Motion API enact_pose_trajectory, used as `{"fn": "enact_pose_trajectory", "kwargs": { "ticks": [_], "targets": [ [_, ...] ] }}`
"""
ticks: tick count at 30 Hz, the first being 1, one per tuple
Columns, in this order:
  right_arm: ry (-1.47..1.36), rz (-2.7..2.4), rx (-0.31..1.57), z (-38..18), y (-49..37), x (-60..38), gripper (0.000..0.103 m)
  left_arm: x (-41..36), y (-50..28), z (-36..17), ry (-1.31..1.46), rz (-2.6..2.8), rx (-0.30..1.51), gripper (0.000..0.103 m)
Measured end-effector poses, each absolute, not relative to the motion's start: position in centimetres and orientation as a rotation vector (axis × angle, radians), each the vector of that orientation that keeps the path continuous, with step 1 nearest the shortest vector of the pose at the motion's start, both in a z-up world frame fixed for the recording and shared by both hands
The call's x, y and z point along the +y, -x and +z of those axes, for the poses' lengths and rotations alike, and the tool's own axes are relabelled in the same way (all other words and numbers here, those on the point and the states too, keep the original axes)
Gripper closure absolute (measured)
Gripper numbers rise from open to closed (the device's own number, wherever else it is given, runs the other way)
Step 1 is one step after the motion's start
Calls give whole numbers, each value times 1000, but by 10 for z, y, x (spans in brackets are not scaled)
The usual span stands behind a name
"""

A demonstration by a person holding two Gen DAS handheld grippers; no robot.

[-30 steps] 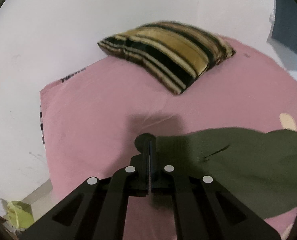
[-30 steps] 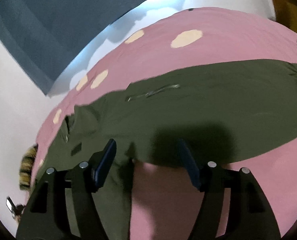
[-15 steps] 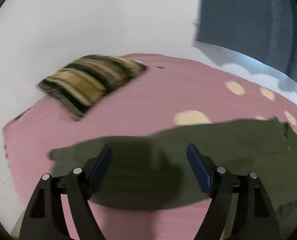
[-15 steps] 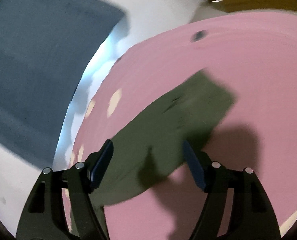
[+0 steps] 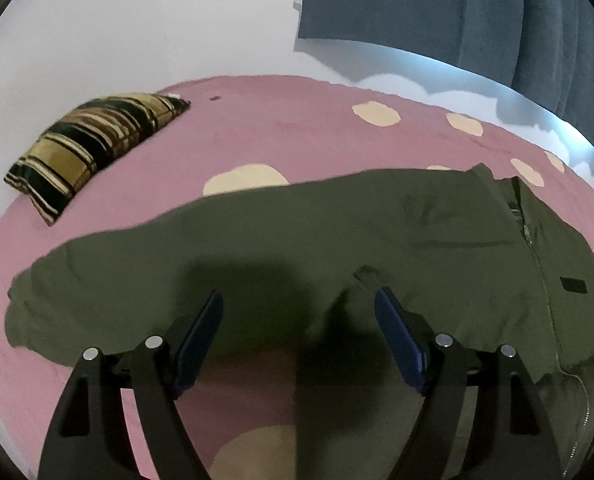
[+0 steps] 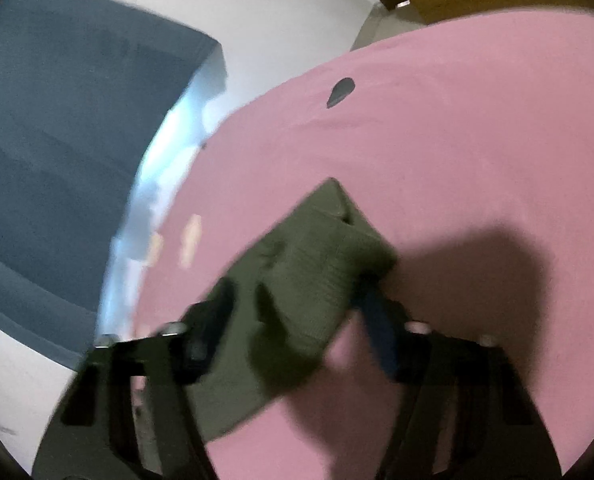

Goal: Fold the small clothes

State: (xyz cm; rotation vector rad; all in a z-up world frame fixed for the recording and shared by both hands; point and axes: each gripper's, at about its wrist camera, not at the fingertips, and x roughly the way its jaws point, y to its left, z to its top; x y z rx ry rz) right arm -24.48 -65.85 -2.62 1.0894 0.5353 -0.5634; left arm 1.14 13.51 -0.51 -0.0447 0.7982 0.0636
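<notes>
left wrist view showed your left gripper (image 5: 299, 312) released, jaws wide above the green jacket (image 5: 337, 248) spread on the pink bedsheet (image 5: 281, 128). your right gripper (image 6: 297, 300) was closing around the jacket's cuff, not yet clenched.

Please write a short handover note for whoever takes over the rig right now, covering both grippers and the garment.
Left hand-held gripper: open, hovering over the near edge of the olive jacket, holding nothing.
Right hand-held gripper: jaws closing around the ribbed sleeve cuff; the picture is blurred, so no firm grip is confirmed.
Jacket lies spread on the pink bedsheet, zip side up, sleeve stretched out. Striped pillow sits at the far corner.
Done: jacket laid out. Left: every fold, probably starting with this sleeve.
</notes>
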Motion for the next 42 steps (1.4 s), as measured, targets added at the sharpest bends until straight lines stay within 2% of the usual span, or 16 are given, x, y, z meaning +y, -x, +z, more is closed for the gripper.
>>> {"fn": "enact_pose_trajectory", "kwargs": {
  "ticks": [4,8,11,12,14,16,18,21,23,24,25,26,28,34,42],
  "targets": [
    [-1111,-575,535,-30,250,-663,79,138,-7,-9,52,67,812,26],
    [-1170,-567,510,-33,258,-665,83,141,1,-9,83,65,805,26],
    [-1262,-567,474,-38,266,-666,79,143,4,-8,88,62,798,26],
    [-1300,-564,462,-40,270,-667,74,144,6,-7,90,62,793,26],
    [-1349,-552,430,-43,277,-665,70,144,8,-6,95,60,788,26],
    [-1336,-546,442,-42,273,-661,60,145,8,-7,104,57,788,26],
    [-1300,-546,452,-38,266,-660,53,145,7,-10,108,58,797,26],
    [-1250,-549,462,-37,250,-662,50,144,5,-14,110,55,816,26],
    [-1203,-577,474,-38,242,-664,55,144,6,-16,114,52,820,26],
    [-1177,-597,488,-37,239,-663,67,144,6,-16,115,51,822,26],
    [-1155,-624,508,-37,240,-663,73,144,6,-16,116,51,822,26],
    [-1146,-636,511,-37,240,-662,75,144,6,-15,115,51,820,26],
    [-1156,-631,499,-37,244,-662,85,144,7,-12,115,50,814,26],
    [-1113,-553,397,11,237,-645,90,146,9,-6,120,53,798,26],
    [-909,-223,344,124,146,-550,91,147,16,2,126,44,780,26]
  ]
}}
